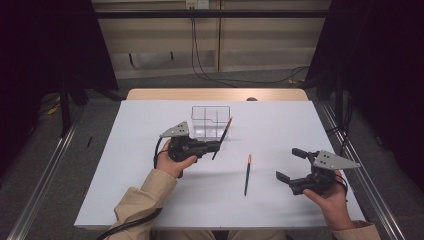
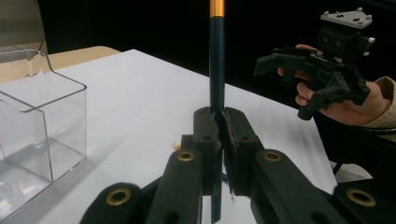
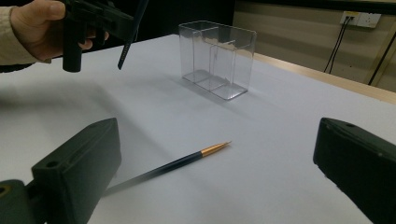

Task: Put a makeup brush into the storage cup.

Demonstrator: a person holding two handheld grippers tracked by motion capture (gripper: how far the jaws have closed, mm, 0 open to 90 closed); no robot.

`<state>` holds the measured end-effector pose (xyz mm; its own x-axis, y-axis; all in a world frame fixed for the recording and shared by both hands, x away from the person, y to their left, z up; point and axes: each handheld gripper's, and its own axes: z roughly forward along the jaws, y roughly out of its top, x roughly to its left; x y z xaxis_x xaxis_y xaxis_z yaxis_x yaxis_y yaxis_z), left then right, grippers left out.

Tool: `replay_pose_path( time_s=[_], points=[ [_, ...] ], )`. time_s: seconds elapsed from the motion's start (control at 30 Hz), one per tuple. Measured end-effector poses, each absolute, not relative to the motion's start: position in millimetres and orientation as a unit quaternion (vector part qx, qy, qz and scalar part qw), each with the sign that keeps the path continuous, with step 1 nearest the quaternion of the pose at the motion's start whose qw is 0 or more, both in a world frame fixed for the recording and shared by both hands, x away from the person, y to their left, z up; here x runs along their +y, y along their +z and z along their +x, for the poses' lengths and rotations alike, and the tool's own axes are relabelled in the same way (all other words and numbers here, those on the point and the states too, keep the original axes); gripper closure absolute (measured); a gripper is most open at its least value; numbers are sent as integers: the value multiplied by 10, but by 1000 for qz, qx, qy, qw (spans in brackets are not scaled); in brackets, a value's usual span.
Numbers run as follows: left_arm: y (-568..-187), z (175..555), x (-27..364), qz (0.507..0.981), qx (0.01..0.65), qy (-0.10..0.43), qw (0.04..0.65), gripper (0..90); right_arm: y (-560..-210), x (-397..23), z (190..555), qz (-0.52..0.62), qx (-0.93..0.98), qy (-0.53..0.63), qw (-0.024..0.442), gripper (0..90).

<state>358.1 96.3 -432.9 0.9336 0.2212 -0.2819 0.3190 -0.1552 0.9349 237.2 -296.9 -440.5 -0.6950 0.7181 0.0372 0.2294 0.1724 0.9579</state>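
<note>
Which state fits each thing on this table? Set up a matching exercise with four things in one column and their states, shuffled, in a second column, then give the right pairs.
Things
1. left gripper
2. right gripper
3. loose pencil
4. clear box

States
A. lies flat on the white table
B. jaws wide apart, nothing between them
C. stands upright at the far side, nothing visible inside
D. shut on a pencil held off the table

Pairs: 1-D, 2-B, 3-A, 4-C
</note>
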Motion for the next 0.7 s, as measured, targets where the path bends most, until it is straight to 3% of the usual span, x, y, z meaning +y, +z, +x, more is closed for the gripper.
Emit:
replay_pose_path(
  time_s=[0.7],
  points=[
    [-4356,3587,947,752,180,-41,632,846,-4329,-2828,2580,334,722,571,205,0]
  ],
)
